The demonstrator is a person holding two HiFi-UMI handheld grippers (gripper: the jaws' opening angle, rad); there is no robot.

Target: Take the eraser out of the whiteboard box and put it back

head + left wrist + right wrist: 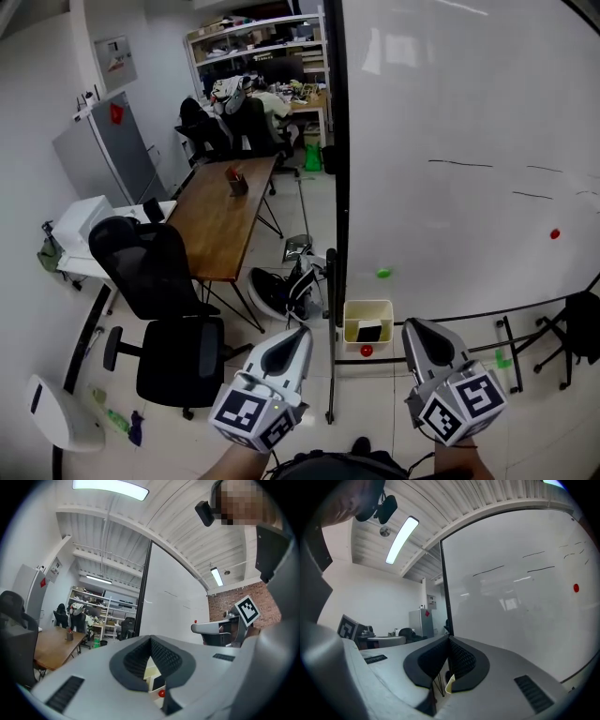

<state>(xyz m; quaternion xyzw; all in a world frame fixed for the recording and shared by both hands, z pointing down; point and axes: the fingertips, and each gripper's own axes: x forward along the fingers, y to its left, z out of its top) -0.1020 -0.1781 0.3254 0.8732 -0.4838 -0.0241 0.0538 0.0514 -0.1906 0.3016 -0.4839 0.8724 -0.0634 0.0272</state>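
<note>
Whiteboard box [351,314], pale yellow, at lower corner of whiteboard [450,112]: holds black eraser [369,331], untouched. Left gripper [298,334], right gripper [413,328]: jaws clenched, empty, near box, apart from it. Task judged unstarted; removal and return both outstanding.

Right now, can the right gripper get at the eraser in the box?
Probably yes: the eraser lies in the open-topped box, nothing blocks the right gripper, though its shut jaws must open first.
</note>
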